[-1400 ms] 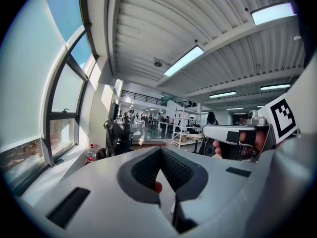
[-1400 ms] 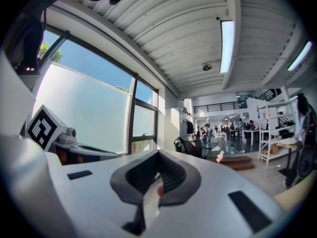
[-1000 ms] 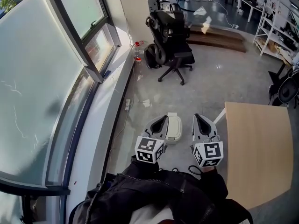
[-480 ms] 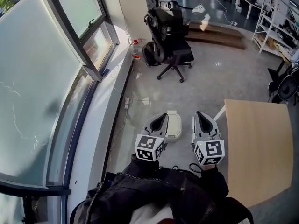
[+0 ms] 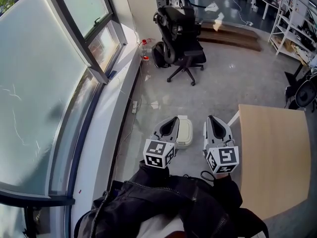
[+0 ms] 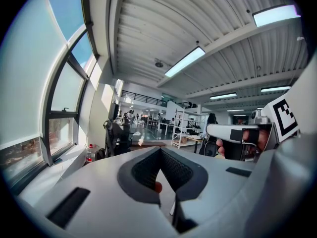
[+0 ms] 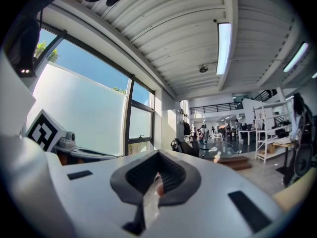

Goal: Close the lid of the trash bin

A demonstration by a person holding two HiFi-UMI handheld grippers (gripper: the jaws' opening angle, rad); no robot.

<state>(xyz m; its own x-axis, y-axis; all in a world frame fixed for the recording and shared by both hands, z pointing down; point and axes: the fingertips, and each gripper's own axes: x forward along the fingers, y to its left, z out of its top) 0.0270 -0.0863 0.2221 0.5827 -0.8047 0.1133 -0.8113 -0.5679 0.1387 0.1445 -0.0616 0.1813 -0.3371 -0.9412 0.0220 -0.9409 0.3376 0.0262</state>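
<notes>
Floor [image 5: 233,78]: grey, glossy; bears white trash bin [image 5: 185,133]; black office chair [image 5: 181,38]; wooden desk [image 5: 270,152]; low wooden platform [image 5: 233,37].

Open floor [image 5: 237,83] is shown around the trash bin [image 5: 185,133]; passage is bounded rightward by the wooden surface [image 5: 270,157], leftward by the window sill [image 5: 106,128].

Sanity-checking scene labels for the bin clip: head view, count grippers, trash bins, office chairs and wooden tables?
Grippers: 2, the left gripper and the right gripper
Trash bin: 1
Office chair: 1
Wooden table: 1
Total: 5
</notes>
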